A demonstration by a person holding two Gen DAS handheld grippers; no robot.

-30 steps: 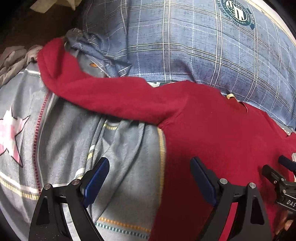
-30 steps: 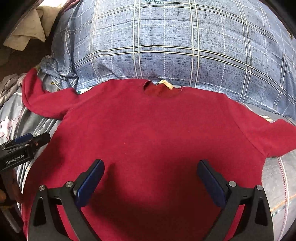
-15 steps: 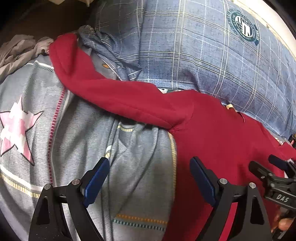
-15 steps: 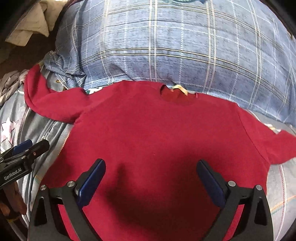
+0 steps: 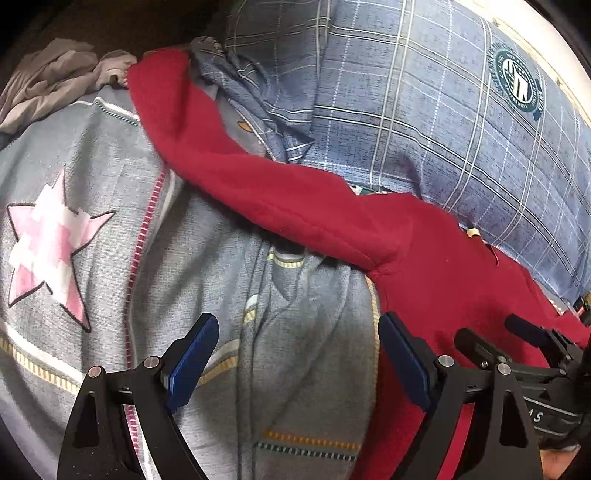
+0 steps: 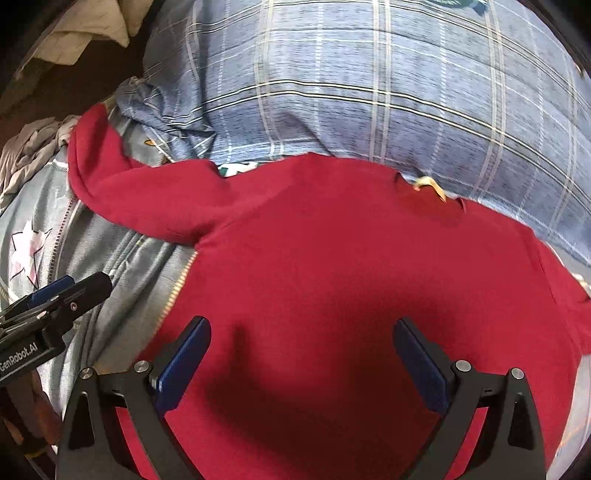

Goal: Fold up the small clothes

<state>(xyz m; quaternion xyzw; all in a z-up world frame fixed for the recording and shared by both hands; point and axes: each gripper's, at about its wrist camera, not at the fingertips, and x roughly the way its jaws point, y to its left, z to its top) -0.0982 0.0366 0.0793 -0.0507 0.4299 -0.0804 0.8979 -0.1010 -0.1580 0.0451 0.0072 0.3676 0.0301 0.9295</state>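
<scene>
A small red sweater [image 6: 351,280] lies flat on the grey bedspread [image 5: 184,266], neck with a yellow tag [image 6: 430,184] toward the pillow. Its left sleeve [image 5: 236,184] stretches up and left to the bed's edge. My left gripper [image 5: 297,354] hovers open above the bedspread just left of the sweater's side seam, holding nothing. My right gripper [image 6: 301,354] hangs open over the sweater's lower body, also empty. Each gripper shows in the other's view: the right gripper [image 5: 517,339] at the far right, the left gripper [image 6: 62,295] at the far left.
A blue plaid pillow [image 6: 369,85] with a round green emblem [image 5: 517,79] lies behind the sweater's neck. The bedspread carries a pink star [image 5: 48,247]. Crumpled grey cloth [image 5: 55,85] sits at the bed's far left edge, with pale cloth [image 6: 88,29] on the dark floor beyond.
Both grippers have shifted left. The sleeve and star have slid right in the left view, and the sweater's body has slid right in the right view. Both stay open.
</scene>
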